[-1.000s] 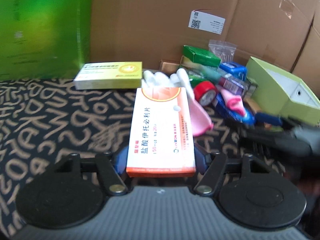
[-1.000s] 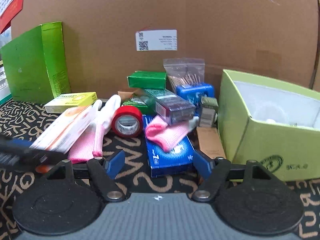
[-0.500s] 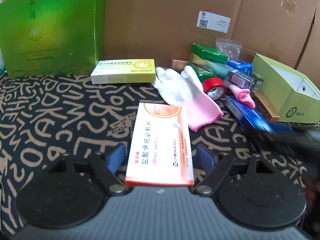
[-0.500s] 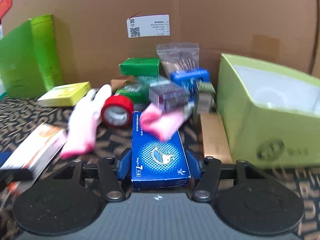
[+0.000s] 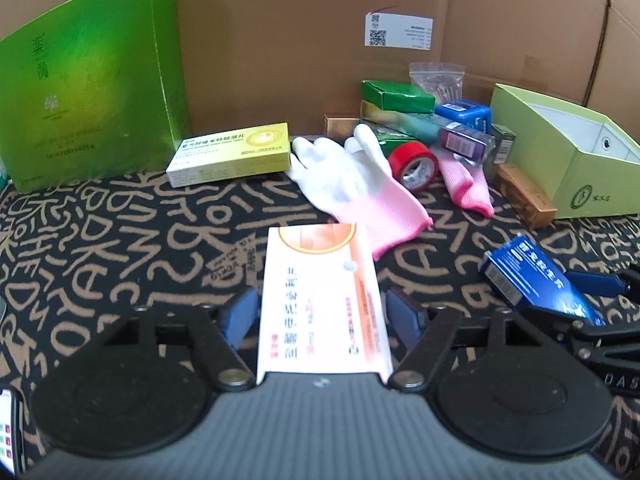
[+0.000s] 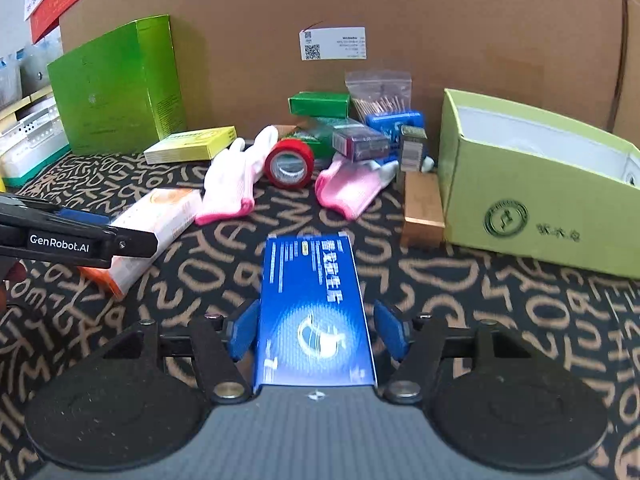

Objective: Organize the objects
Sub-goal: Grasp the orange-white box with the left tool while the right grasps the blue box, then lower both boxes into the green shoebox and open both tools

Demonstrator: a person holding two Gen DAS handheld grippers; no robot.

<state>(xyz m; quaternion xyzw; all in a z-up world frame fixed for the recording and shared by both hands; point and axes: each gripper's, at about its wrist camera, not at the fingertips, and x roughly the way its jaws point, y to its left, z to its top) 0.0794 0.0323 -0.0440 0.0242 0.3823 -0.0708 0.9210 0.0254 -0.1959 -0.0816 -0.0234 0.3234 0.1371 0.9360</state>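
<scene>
Left wrist view: left gripper point(image 5: 322, 314), jaws just closing, straddles the orange-and-white medicine box point(image 5: 322, 300), pads apparently clear. Right gripper point(image 6: 312, 330), jaws just opening, likewise brackets the blue box point(image 6: 314, 316). Gloves point(image 6: 230, 180), red tape point(image 6: 289, 163) and small boxes beside the pale-green open carton point(image 6: 532, 200) remain unsorted.

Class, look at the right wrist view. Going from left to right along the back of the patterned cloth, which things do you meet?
Tall green box → flat yellow box → white and pink glove → red tape roll → bag of cotton swabs → open light green box.
</scene>
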